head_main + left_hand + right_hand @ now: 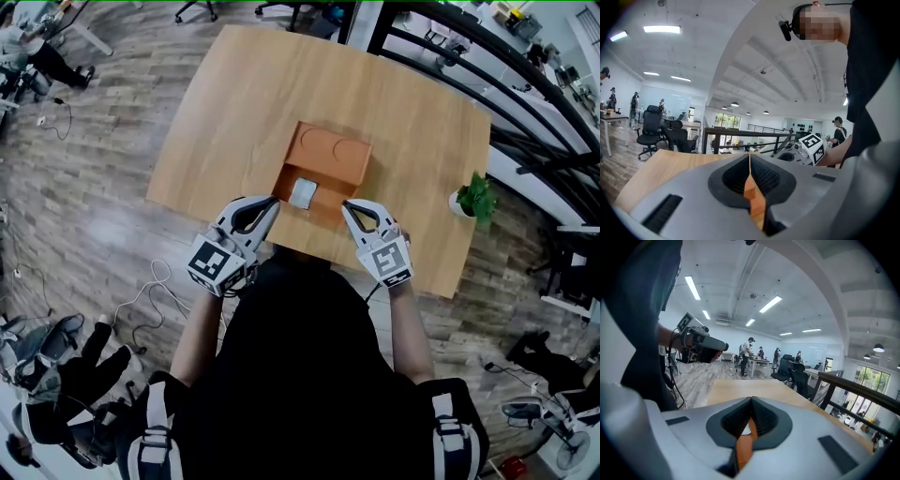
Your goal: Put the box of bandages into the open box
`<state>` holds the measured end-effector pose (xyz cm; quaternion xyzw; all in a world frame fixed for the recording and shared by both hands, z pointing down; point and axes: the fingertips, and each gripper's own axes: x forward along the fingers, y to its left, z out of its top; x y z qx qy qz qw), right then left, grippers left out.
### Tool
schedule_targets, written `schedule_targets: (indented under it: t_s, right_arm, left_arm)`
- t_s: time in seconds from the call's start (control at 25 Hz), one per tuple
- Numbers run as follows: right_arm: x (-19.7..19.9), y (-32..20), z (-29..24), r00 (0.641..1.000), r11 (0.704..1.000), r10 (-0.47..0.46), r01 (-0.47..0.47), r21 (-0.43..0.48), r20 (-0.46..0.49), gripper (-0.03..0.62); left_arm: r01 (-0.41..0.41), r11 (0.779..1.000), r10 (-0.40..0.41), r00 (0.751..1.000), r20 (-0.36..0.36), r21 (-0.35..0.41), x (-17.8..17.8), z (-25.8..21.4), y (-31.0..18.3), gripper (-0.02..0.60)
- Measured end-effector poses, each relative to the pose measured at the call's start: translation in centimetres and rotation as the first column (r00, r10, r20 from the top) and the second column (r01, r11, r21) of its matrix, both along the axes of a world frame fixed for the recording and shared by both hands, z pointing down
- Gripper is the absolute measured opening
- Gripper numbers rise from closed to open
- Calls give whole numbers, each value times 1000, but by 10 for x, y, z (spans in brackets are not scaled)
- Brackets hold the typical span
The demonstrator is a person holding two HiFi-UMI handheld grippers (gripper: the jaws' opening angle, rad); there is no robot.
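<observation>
1. The room is an open office with a wood-plank floor. A pale wooden table [234,103] fills the middle of the head view. A loose cable [141,298] lies on the floor at the left and a black railing [487,84] runs along the right.
2. The left gripper [269,206] hangs over the near edge of the table, its tip just beside the near left corner of the open box. Its own view shows its fingers pressed together with nothing pinched. The orange sliver in the gap between them is the box beyond, not a held thing.
3. The open box [328,155] sits mid-table. It is orange, with its lid folded back away from the person and its tray on the near side.
4. The box of bandages [303,193], small and pale grey, lies flat inside that tray. It is between the two grippers and touched by neither.
5. The right gripper [349,208] hovers just beside the near right corner of the open box. Its fingers are closed on each other and it carries nothing.
6. A small potted plant [476,197] stands near the table's right edge, well apart from the work.
7. By my reading the placing is done, since the bandages rest in the tray and both grippers are empty. All that seems left is to draw the grippers clear. The lid stands open, and the task does not ask for it to be closed.
</observation>
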<state>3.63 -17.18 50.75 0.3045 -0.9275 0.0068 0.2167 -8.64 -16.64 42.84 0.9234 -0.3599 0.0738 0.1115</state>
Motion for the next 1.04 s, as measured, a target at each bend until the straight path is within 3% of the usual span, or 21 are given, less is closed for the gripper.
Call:
schedule_targets:
  t_s: [1.04]
  right_arm:
    - [25,44,-16,994,993,-111,109,53,26,26]
  left_arm:
    - [65,998,-66,995,71,13,36,3,80,29]
